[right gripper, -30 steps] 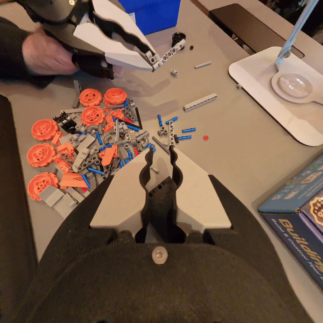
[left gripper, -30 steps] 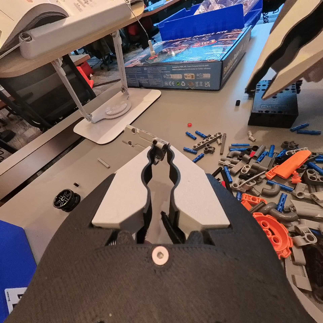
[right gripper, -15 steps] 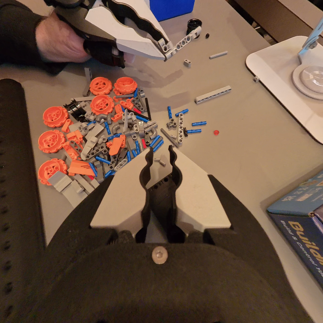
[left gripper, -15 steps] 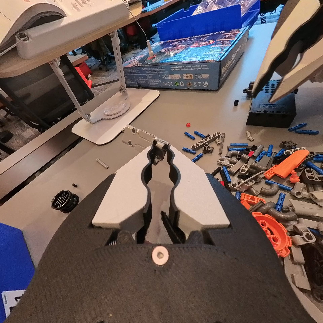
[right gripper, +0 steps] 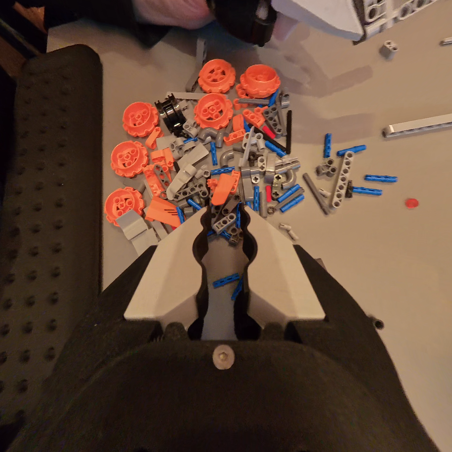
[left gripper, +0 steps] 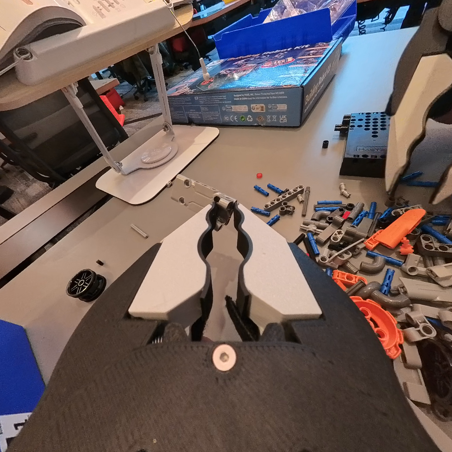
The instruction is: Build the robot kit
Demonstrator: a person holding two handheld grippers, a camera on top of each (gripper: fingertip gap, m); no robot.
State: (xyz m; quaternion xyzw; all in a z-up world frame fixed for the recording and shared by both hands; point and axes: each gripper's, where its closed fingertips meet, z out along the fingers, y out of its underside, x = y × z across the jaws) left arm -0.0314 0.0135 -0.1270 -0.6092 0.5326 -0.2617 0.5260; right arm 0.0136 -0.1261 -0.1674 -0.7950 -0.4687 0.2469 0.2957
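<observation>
My left gripper [left gripper: 223, 208] is shut on a small grey connector [left gripper: 225, 204] at the end of a light grey holed beam assembly [left gripper: 193, 192], held above the table. It also shows at the top of the right wrist view [right gripper: 359, 29], a hand behind it. My right gripper [right gripper: 226, 211] is open and empty, its tips low over the near edge of a pile of grey, blue and orange building parts [right gripper: 244, 159]. In the left wrist view it [left gripper: 413, 195] hangs over the far side of the pile [left gripper: 367, 234].
Several orange wheels [right gripper: 216, 75] lie at the pile's left. A long grey beam [right gripper: 420, 127], a red stud [right gripper: 411, 203], a black wheel [left gripper: 85, 285], a black holed box [left gripper: 364, 151], a blue kit box [left gripper: 244, 97] and a white stand base [left gripper: 159, 166] sit around. Left tips to right tips: about 15 cm.
My right gripper has moved down and forward onto the pile of parts, jaws still apart. My left gripper has kept hold of the grey assembly and barely moved.
</observation>
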